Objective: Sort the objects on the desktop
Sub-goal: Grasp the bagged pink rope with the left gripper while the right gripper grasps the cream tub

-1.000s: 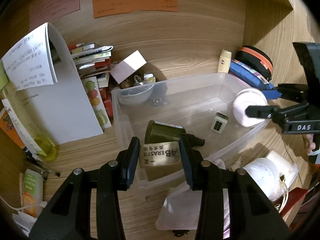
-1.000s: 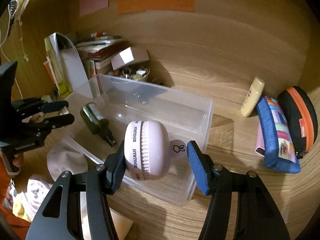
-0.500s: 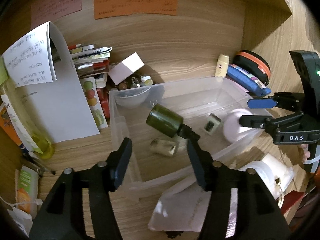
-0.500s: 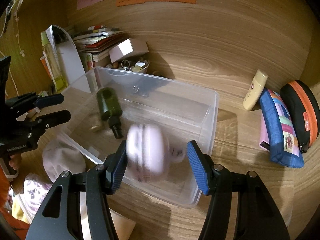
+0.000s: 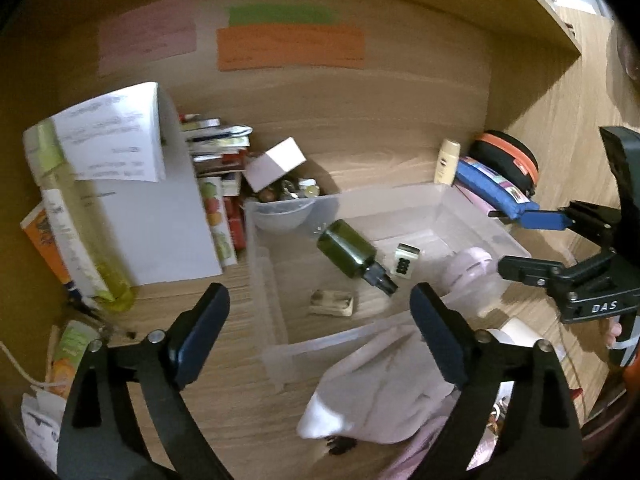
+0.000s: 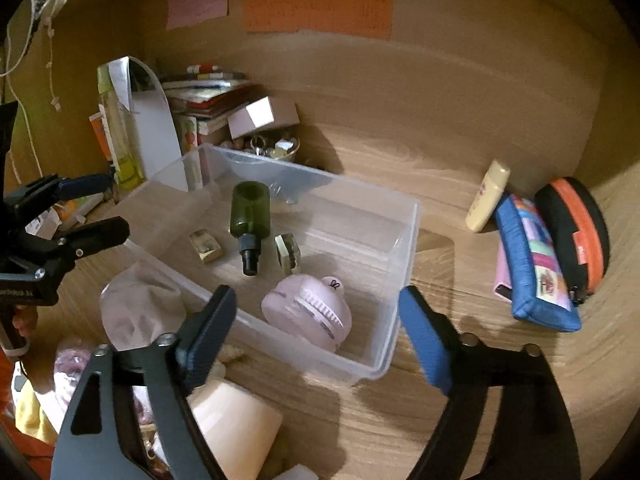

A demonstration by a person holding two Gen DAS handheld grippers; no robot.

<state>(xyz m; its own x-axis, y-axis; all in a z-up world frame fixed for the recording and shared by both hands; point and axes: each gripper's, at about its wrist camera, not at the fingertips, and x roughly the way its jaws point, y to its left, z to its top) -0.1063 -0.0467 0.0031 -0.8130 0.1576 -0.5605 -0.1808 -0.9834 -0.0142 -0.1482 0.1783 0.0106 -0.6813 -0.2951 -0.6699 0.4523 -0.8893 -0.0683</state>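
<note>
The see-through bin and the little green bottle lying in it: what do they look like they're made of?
The bin looks like thin clear plastic with a glossy finish: the desk's wood grain shows through its walls and its rim catches highlights. The green bottle is dark, translucent and shiny, which could be glass or plastic; its black spray top looks like matte plastic.
</note>
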